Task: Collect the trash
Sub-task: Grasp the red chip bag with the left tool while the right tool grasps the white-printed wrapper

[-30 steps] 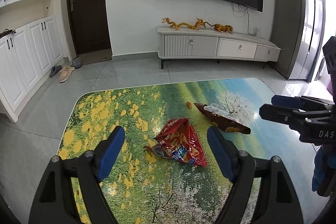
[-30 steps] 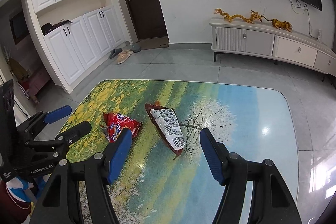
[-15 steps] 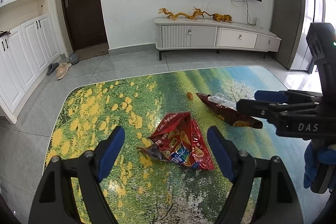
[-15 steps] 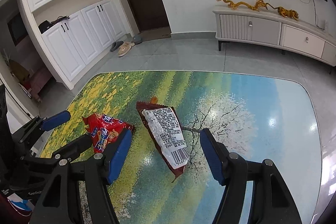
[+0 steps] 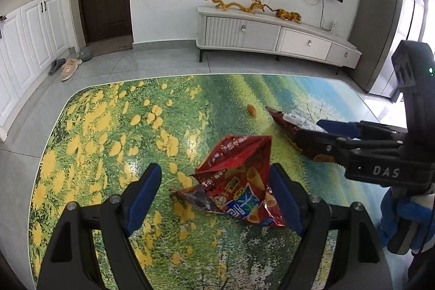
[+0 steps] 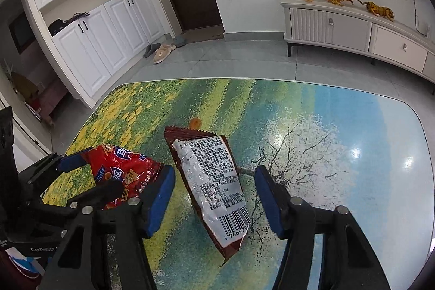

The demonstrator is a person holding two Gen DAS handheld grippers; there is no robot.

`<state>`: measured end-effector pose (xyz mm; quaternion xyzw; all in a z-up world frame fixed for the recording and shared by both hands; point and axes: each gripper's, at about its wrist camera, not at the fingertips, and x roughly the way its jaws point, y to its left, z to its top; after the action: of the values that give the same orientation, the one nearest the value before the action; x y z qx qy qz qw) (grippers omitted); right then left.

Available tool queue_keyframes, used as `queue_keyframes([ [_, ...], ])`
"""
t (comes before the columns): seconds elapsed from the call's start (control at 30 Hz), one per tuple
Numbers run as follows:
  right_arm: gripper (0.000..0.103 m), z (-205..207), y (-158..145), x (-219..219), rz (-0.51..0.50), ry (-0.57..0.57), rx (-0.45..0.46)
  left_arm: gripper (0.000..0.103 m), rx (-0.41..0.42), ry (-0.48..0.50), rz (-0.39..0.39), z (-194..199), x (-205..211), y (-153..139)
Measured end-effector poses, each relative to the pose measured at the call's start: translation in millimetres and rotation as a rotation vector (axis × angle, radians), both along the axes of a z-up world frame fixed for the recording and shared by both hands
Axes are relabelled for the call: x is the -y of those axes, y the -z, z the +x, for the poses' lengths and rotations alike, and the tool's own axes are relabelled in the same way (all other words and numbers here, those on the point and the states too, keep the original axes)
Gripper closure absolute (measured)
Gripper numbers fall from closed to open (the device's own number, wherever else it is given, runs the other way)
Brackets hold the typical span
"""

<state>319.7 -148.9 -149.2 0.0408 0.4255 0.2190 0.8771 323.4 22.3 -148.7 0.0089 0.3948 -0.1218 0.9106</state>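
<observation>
A crumpled red snack bag [image 5: 239, 181] lies on the landscape-print table [image 5: 108, 132], between the blue pads of my open left gripper [image 5: 214, 197]. It also shows in the right wrist view [image 6: 122, 170]. A brown wrapper with a white label and barcode [image 6: 212, 181] lies flat between the pads of my open right gripper [image 6: 214, 197]. In the left wrist view the wrapper [image 5: 285, 121] is partly hidden behind the right gripper [image 5: 326, 132]. A small orange crumb [image 5: 251, 109] lies just beyond both bags.
The table's far edge [image 6: 272, 80] drops to a grey tiled floor. A white TV cabinet [image 5: 272, 34] with gold dragon figures stands at the wall. Slippers [image 5: 68, 67] lie by the dark door. White cupboards [image 6: 89, 26] line the left.
Both grippers have moved forward and down toward the table. The red bag now sits between the left pads and the brown wrapper between the right pads. Both stay open.
</observation>
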Motion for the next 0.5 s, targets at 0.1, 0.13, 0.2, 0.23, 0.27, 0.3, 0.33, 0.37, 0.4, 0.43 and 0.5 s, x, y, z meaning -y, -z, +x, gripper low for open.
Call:
queue_keyframes([
  [0.1, 0.058, -0.4, 0.3, -2.4, -0.019, -0.007, 0.008, 0.025, -0.014, 0.016, 0.001, 1.4, 2.1, 1.5],
  [0.13, 0.062, -0.6, 0.4, -4.0, -0.027, -0.010, 0.011, 0.029, -0.019, 0.023, 0.002, 2.0, 3.0, 2.2],
  [0.2, 0.065, -1.9, 1.5, -7.6, -0.041, -0.015, 0.017, 0.037, -0.034, 0.035, 0.006, 4.2, 4.6, 4.1],
  [0.23, 0.069, -2.4, 2.2, -7.8, -0.046, -0.019, 0.020, 0.044, -0.041, 0.040, 0.008, 4.8, 5.7, 4.8],
  [0.27, 0.070, -3.7, 2.3, -8.6, -0.052, -0.020, 0.024, 0.046, -0.046, 0.045, 0.012, 4.9, 6.8, 5.6],
  [0.3, 0.071, -5.2, 2.0, -8.8, -0.060, -0.018, 0.029, 0.049, -0.042, 0.048, 0.016, 4.2, 8.1, 5.1],
  [0.33, 0.074, -6.8, 1.5, -8.3, -0.062, -0.016, 0.034, 0.057, -0.036, 0.053, 0.023, 3.1, 9.6, 4.8],
  [0.37, 0.077, -9.2, 0.9, -6.6, -0.060, -0.013, 0.037, 0.062, -0.033, 0.060, 0.033, 1.8, 11.8, 4.8],
  [0.4, 0.077, -11.5, 0.6, -5.1, -0.060, -0.010, 0.039, 0.077, -0.038, 0.064, 0.044, 0.9, 14.0, 6.0],
  [0.43, 0.078, -13.8, 0.2, -3.6, -0.061, -0.007, 0.040, 0.080, -0.039, 0.067, 0.050, -0.7, 16.0, 6.0],
  [0.5, 0.079, -19.7, 0.4, 1.7, -0.060, 0.001, 0.038, 0.084, -0.026, 0.067, 0.065, -5.7, 19.6, 4.5],
])
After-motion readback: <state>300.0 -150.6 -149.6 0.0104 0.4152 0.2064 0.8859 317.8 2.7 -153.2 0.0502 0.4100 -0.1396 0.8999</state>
